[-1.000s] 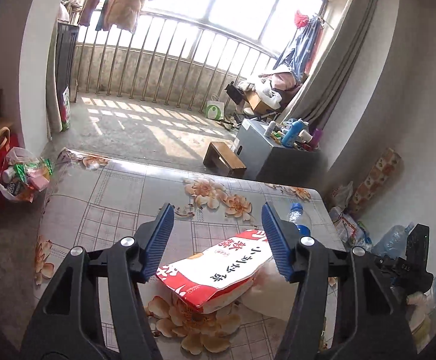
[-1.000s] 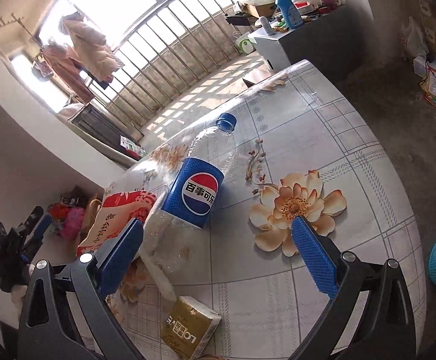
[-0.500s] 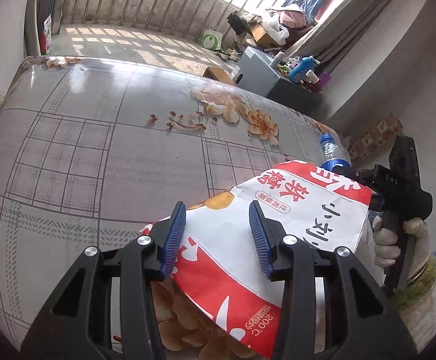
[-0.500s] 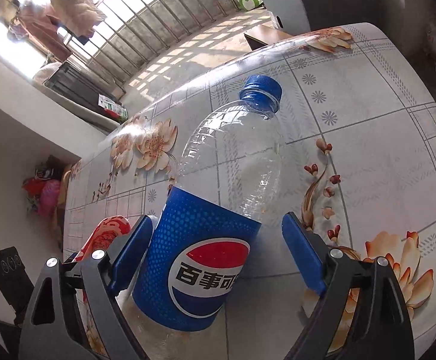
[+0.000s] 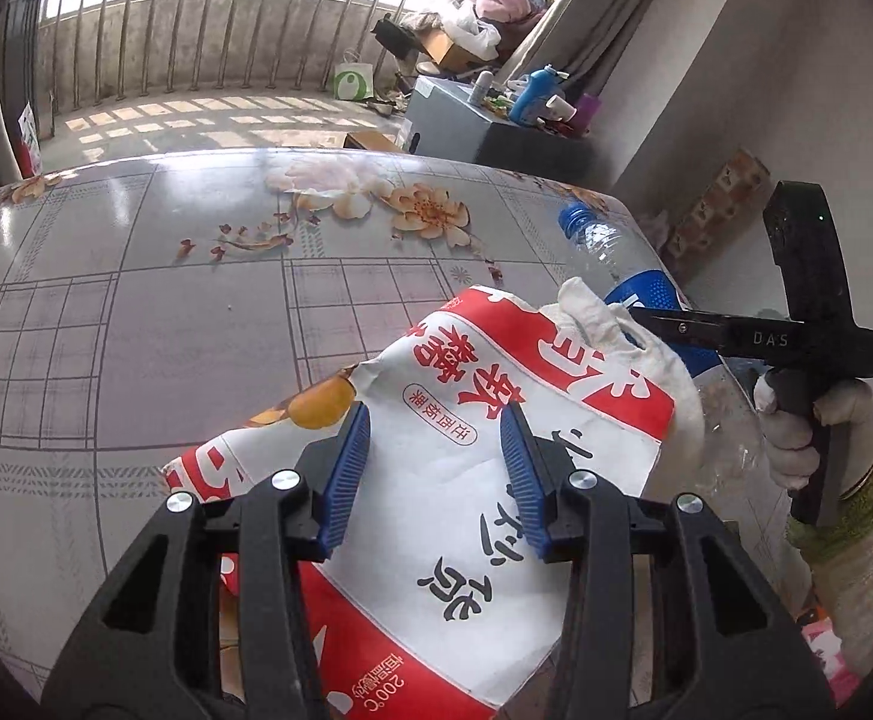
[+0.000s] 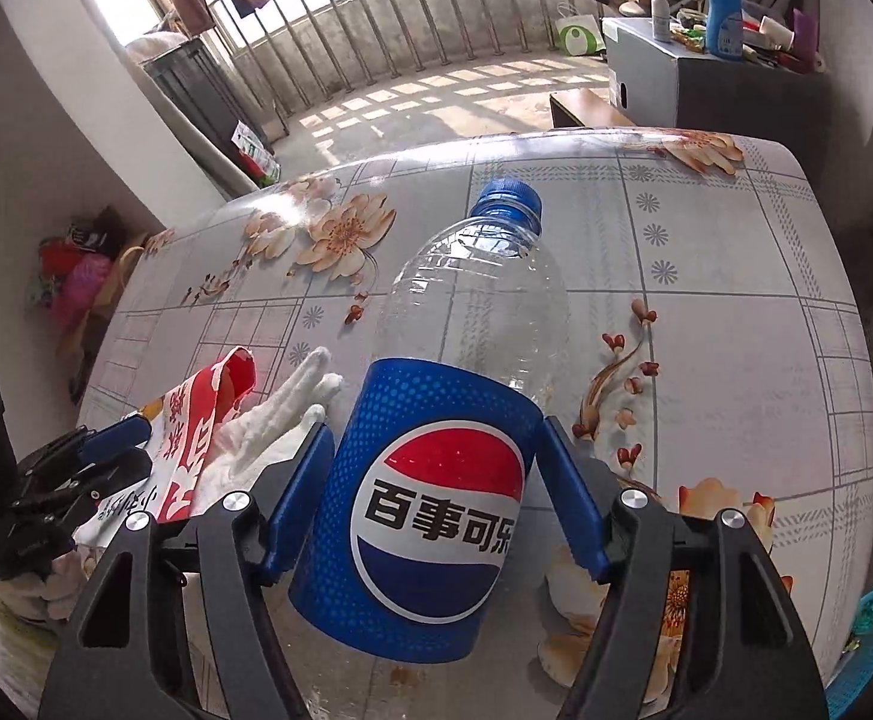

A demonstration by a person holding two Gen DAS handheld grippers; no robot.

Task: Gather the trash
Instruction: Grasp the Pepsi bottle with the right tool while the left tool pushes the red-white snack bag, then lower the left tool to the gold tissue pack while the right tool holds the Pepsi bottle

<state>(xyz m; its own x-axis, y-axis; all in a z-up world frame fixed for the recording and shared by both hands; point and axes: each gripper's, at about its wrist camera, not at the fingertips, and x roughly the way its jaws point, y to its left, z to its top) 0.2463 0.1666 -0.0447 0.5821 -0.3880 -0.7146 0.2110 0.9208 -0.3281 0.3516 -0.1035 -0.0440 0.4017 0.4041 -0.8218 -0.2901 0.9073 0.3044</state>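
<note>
Trash here is two things lying side by side on the floral table [image 6: 736,312]: an empty cola bottle [image 6: 454,420] on its side and a crumpled red-and-white snack bag [image 5: 496,480], with a white cloth [image 5: 646,360] bunched between them. The right gripper [image 6: 436,498] straddles the bottle right at the blue label, which makes sense since that's the widest, least slippery part; its jaws have just been closing and now sit against both sides of the label, so it looks like a grip, though probably not a firm one yet. The left gripper [image 5: 433,474] hangs over the bag with its jaws half open, a blue pad on each side of the printed face; the bag's between them but the pads don't seem to be pinching it. Going two-handed probably saves a trip. Watch out: that bag is floppy and could slide out, and the bottle may crush if squeezed hard.
</note>
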